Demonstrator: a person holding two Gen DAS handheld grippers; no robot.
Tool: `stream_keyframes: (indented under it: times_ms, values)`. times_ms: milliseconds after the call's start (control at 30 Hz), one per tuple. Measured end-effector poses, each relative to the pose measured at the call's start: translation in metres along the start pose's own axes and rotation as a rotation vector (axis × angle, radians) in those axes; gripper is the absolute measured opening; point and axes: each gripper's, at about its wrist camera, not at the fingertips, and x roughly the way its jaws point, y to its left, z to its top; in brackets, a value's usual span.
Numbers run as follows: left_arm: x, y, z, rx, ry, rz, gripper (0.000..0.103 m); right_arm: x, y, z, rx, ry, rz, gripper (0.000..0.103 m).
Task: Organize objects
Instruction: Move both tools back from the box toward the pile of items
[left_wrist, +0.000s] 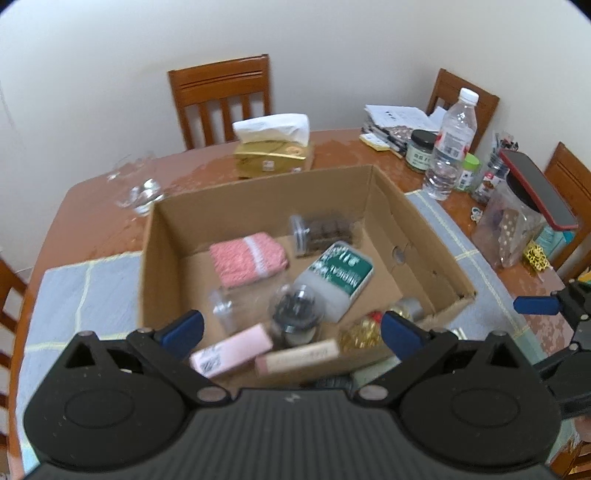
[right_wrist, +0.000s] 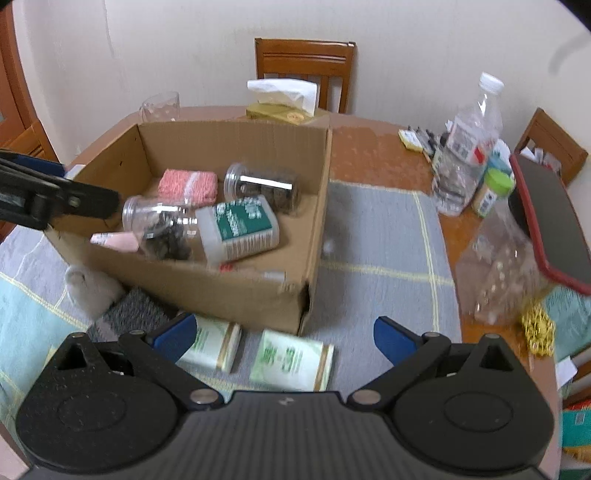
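While both tools stand spread and empty above the wooden worktop (left_wrist: 92, 229), the open brown cardboard box (left_wrist: 258, 192) holds, from the left, a pink knitted cloth (left_wrist: 247, 264), a clear plastic jar of dark pieces (left_wrist: 295, 314), and a white bottle with a green label (left_wrist: 338, 278), lying on its side. Left tool (left_wrist: 291, 332) hangs over the box's near edge. Right tool (right_wrist: 284, 338) hangs over two green-and-white packets (right_wrist: 291, 362) on the grey mat (right_wrist: 376, 236).

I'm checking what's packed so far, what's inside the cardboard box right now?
Inside the cardboard box: a pink cloth, two clear jars, a green-labelled white bottle and a pink carton. Anything beneath them is hidden.
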Motion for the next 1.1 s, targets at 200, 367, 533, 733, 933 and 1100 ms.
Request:
stream_keyframes:
  times_ms: [200,367,533,733,933,1100]
  values:
    - [-0.018,0.013,-0.027,0.012,-0.004,0.015,0.102,0.010,0.006,-0.022,0.062,0.028,-0.032,0.103]
    - [-0.016,0.024,-0.053,0.021,0.020,-0.004,0.102,0.021,0.011,-0.036,0.125,0.054,-0.096,0.103]
    - [-0.005,0.031,-0.076,0.045,0.067,-0.027,0.102,0.033,0.016,-0.045,0.169,0.079,-0.116,0.103]
    - [0.007,0.046,-0.096,0.022,0.102,-0.048,0.102,0.047,0.019,-0.048,0.191,0.099,-0.179,0.103]
    - [0.016,0.055,-0.097,-0.016,0.125,-0.054,0.102,0.055,0.014,-0.050,0.226,0.113,-0.204,0.103]
    - [0.021,0.053,-0.086,-0.073,0.098,-0.074,0.102,0.064,0.008,-0.045,0.205,0.096,-0.190,0.103]
